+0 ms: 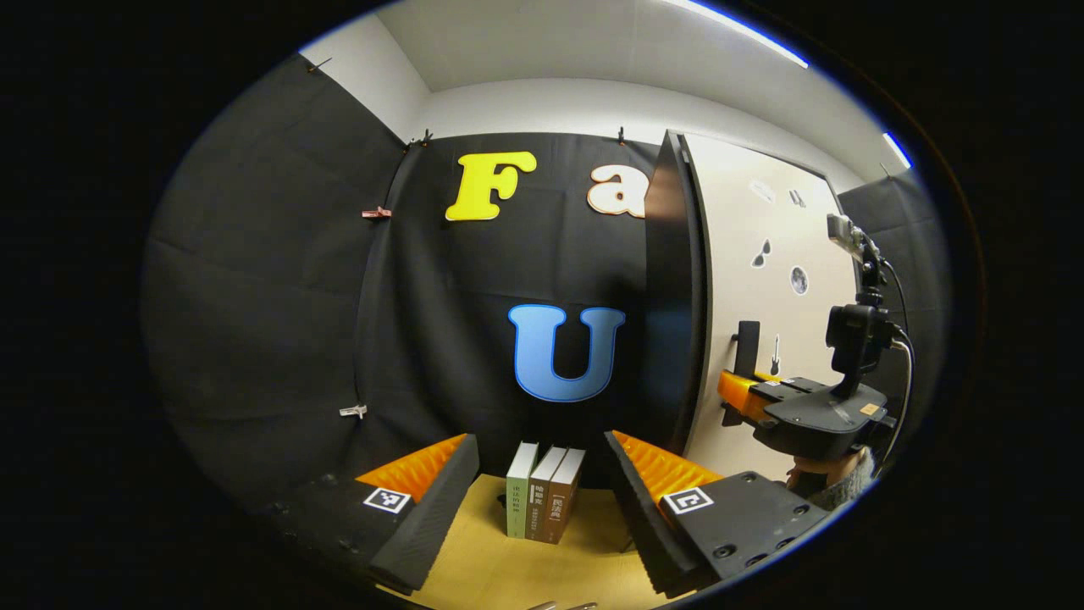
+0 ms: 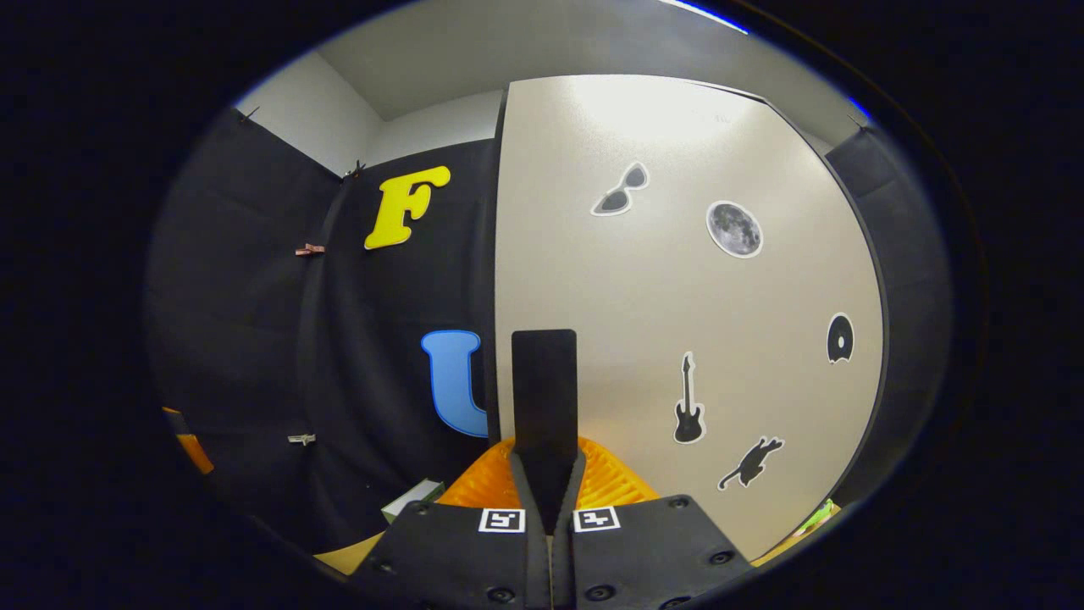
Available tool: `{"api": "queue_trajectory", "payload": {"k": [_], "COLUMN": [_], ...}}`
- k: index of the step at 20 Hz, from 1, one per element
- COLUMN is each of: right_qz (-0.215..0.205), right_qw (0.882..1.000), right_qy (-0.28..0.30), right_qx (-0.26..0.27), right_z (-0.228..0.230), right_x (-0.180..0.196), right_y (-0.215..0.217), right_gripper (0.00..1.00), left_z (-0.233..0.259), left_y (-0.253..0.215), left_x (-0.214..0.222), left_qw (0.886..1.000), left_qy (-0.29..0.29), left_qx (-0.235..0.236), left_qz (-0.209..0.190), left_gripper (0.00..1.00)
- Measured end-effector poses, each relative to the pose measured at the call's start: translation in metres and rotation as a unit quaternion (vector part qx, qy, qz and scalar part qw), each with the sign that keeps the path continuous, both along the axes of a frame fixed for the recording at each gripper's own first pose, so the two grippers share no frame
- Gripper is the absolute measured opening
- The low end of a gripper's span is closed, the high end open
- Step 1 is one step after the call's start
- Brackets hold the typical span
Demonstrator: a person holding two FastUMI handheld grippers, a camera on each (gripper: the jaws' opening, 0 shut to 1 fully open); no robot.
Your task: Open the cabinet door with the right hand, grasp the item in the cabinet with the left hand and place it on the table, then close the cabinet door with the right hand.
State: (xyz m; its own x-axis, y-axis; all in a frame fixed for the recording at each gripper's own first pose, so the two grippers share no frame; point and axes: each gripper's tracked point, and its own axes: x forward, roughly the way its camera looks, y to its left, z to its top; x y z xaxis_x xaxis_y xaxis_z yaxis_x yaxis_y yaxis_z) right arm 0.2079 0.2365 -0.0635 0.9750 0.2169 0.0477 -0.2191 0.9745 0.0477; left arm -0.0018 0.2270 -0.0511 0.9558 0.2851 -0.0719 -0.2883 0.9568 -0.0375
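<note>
Right claw (image 2: pixel 546 474) pinching one door handle (image 2: pixel 544 381), left claw (image 1: pixel 542 474) spread, three books (image 1: pixel 544 500) upright.

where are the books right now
In the left gripper view the books stand upright on the table, low and centre between the open left gripper fingers, left of the cabinet door.

Both views toward cabinet door (image 2: pixel 677 280)

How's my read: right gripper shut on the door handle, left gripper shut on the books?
Not quite. The left gripper is open, and the books stand untouched beyond its spread fingers, as the left gripper view shows. The right gripper is indeed shut on the door handle.
</note>
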Motion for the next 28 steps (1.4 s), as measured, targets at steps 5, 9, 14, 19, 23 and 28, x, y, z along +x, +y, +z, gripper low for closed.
{"api": "queue_trajectory", "payload": {"k": [5, 9, 14, 19, 23, 28], "right_qz": [0.021, 0.029, 0.043, 0.045, 0.044, 0.028], "right_qw": [1.0, 0.999, 0.999, 0.999, 0.999, 0.999], "right_qy": [0.019, 0.021, 0.022, 0.018, 0.014, 0.015], "right_qx": [-0.005, -0.006, -0.007, -0.01, -0.015, -0.026], "right_z": [0.0, 0.003, 0.005, 0.007, 0.009, 0.01], "right_x": [-0.025, -0.039, -0.054, -0.07, -0.078, -0.089], "right_y": [-0.002, -0.005, -0.013, -0.024, -0.032, -0.046], "right_gripper": [0.06, 0.06, 0.06, 0.06, 0.06, 0.06], "left_z": [0.001, 0.003, 0.008, 0.007, -0.002, -0.006], "left_y": [-0.014, -0.024, -0.03, -0.035, -0.044, -0.064], "left_x": [-0.027, -0.043, -0.056, -0.064, -0.071, -0.076], "left_qw": [1.0, 1.0, 0.999, 0.999, 0.998, 0.996], "left_qy": [0.002, 0.002, -0.004, -0.002, 0.008, 0.012], "left_qx": [-0.013, -0.013, -0.002, -0.001, -0.008, -0.013], "left_qz": [-0.012, -0.023, -0.032, -0.042, -0.057, -0.086], "left_gripper": [0.92, 0.93, 0.93, 0.93, 0.93, 0.93]}}
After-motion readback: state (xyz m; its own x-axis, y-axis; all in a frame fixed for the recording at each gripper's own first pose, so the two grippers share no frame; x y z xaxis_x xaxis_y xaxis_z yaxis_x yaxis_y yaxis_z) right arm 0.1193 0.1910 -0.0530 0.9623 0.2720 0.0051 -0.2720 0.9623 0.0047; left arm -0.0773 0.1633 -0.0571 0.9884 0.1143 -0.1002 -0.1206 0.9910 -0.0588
